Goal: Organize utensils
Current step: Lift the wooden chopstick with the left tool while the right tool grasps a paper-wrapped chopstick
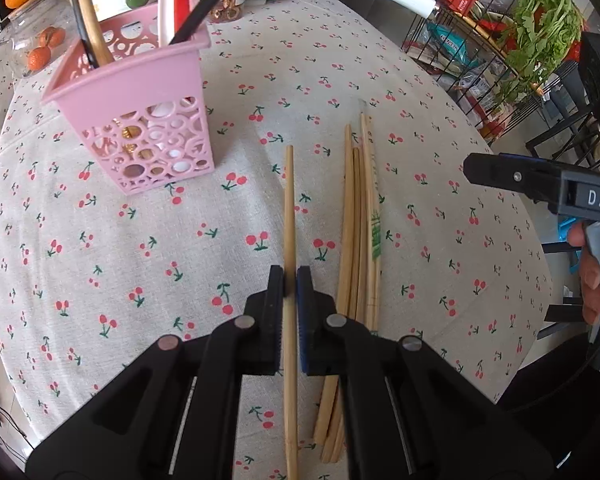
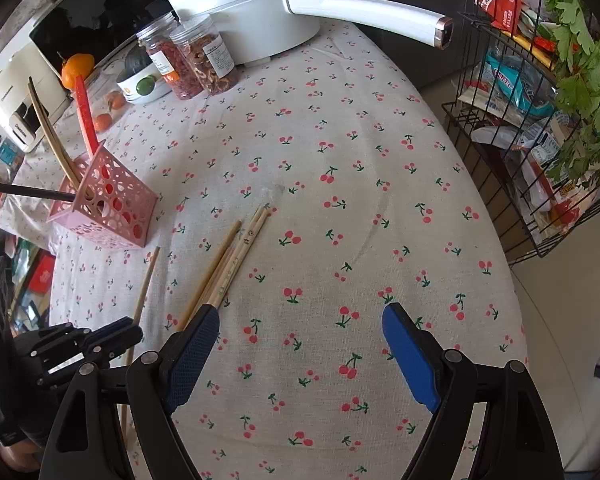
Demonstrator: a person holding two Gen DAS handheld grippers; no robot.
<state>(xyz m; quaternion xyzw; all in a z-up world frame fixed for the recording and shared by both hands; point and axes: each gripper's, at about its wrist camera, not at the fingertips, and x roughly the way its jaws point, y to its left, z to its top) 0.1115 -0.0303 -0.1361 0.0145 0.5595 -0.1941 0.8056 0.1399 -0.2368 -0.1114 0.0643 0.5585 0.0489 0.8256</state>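
Note:
My left gripper is shut on a single bamboo chopstick that lies along the cherry-print tablecloth; it also shows in the right wrist view. Several more chopsticks lie in a bundle just right of it, also seen in the right wrist view. A pink perforated utensil basket stands to the far left, holding wooden, red, white and black utensils; it shows in the right wrist view too. My right gripper is open and empty, right of the bundle, above the cloth.
A white electric pot with a long handle, two jars, a bowl and oranges stand at the table's far side. A black wire rack with packets and greens stands past the right edge. The table curves off at right.

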